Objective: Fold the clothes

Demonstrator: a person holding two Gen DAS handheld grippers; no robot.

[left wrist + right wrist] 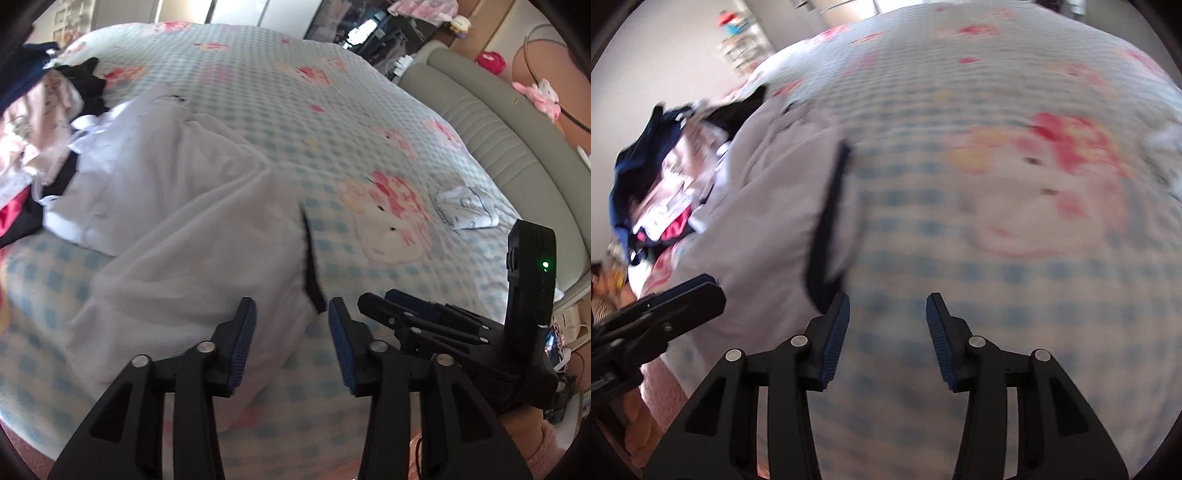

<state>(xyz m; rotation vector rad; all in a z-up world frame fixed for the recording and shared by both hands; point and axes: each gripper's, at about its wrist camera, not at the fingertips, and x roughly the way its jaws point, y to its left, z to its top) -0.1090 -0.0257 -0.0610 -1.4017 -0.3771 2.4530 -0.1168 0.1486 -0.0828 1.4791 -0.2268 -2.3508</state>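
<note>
White garment [177,206] with a dark navy trim is lying rumpled on the near left of the checked bed [332,122], beside a clothes pile [40,122]. Left tool [291,325] and right tool [888,317] are both hovering half open, gripping nothing.

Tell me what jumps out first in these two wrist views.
A large white garment with a dark trim edge sprawls over the left half of the checked cartoon-print bedspread. Behind it, at far left, sits a jumbled pile of clothes. Both the left gripper and right gripper hang open near the garment's near edge.
</note>
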